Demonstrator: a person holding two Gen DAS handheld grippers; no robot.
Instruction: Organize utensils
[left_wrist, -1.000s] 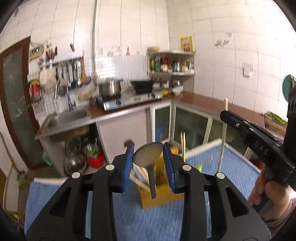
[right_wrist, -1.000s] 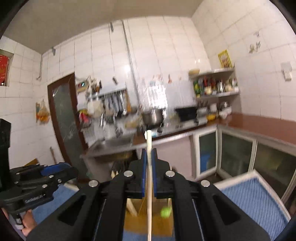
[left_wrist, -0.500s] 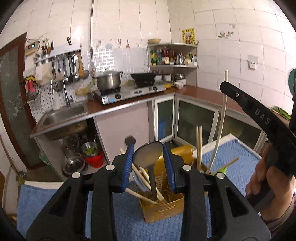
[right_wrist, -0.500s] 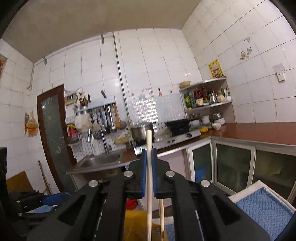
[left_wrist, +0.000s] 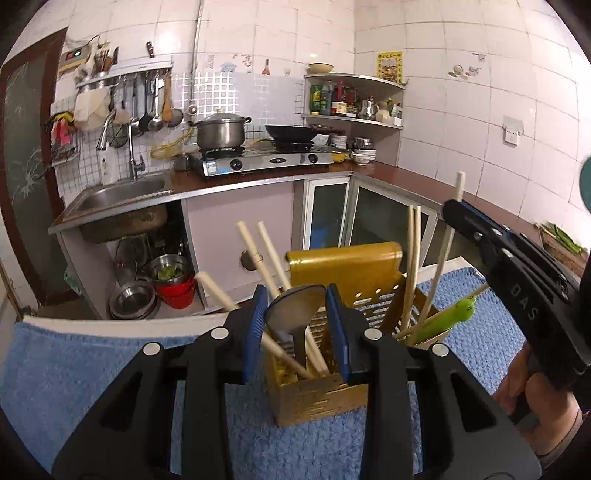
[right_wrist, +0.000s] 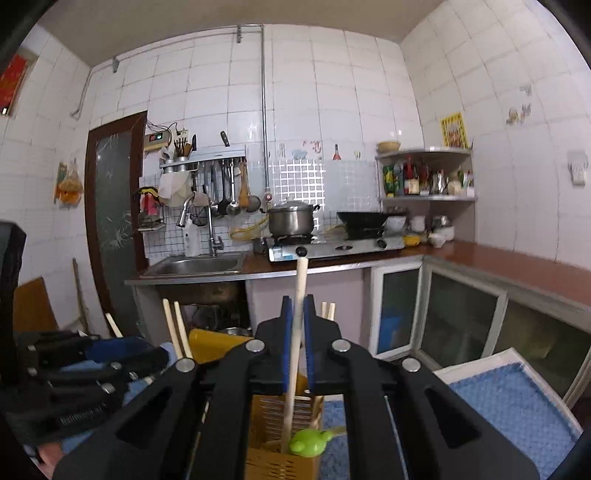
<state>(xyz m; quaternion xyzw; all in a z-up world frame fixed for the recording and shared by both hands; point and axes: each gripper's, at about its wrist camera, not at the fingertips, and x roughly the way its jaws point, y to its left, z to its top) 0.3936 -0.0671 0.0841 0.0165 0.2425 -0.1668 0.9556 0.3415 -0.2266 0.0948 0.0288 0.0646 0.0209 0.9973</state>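
A yellow slotted utensil holder (left_wrist: 343, 384) stands on a blue mat (left_wrist: 74, 369), with several pale chopsticks (left_wrist: 412, 266) and a green-handled utensil (left_wrist: 452, 312) in it. My left gripper (left_wrist: 297, 317) is shut on a metal spoon (left_wrist: 295, 306), bowl up, its handle reaching down into the holder. My right gripper (right_wrist: 297, 339) is shut on one chopstick (right_wrist: 299, 295), held upright with its lower end inside the holder (right_wrist: 273, 424). It also shows at the right of the left wrist view (left_wrist: 517, 295).
Behind the mat is a kitchen counter with a sink (left_wrist: 122, 192), a gas stove (left_wrist: 258, 158) with a pot and a wok, and a corner shelf (left_wrist: 354, 107). Metal bowls (left_wrist: 147, 288) sit under the sink. Glass cabinet doors (right_wrist: 461, 317) run along the right.
Both grippers have come down toward the holder. The spoon handle and the chopstick tip now reach into it. Both views show the holder lower and closer than before.
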